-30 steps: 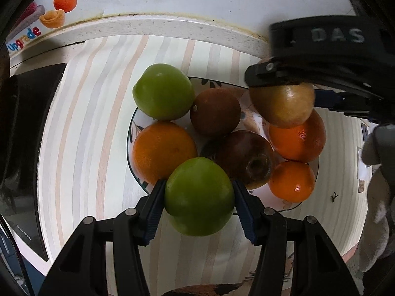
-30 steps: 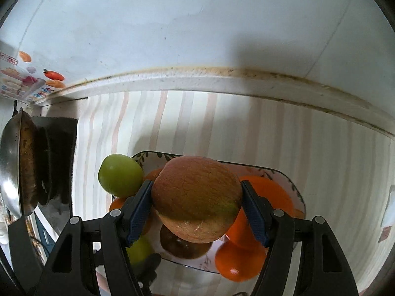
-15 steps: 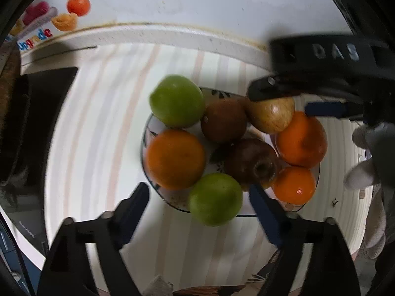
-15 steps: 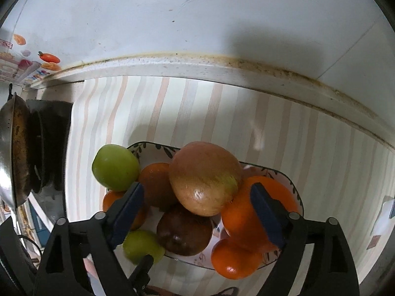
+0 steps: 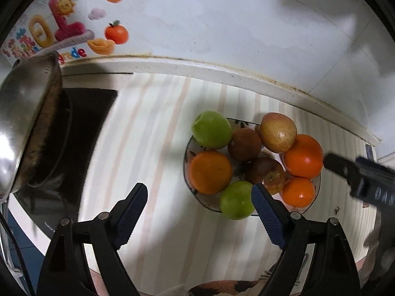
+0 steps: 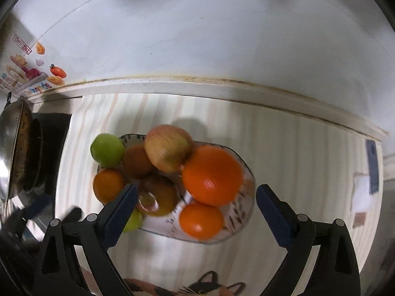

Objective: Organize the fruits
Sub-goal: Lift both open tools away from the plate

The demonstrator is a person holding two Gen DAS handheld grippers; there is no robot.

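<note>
A patterned plate [image 5: 187, 148] on the striped counter holds several fruits. Among them are two green apples [image 5: 211, 129] [image 5: 237, 203], three oranges, a brown fruit [image 5: 244, 144], a dark red apple [image 5: 266, 174] and a yellow-red apple [image 5: 277, 132]. My left gripper [image 5: 198, 188] hangs open above the plate's near left side and holds nothing. The near green apple lies beside its right finger. My right gripper [image 6: 197, 188] hovers over the plate [image 6: 244, 219] with its jaws opening and empty. Below it, the yellow-red apple [image 6: 167, 148] rests on the pile beside the big orange [image 6: 212, 175].
A metal wok [image 5: 22, 123] sits on a black stove [image 5: 81, 128] to the left. The white wall with fruit stickers [image 5: 61, 32] closes off the back. A cat-patterned mat [image 6: 209, 283] lies at the near edge, and a small blue object [image 6: 372, 167] is at the right.
The left gripper let go of the green apple at the plate's near edge. The right one let go of the yellow-red apple on the pile. Both opened wide and pulled up and back.
</note>
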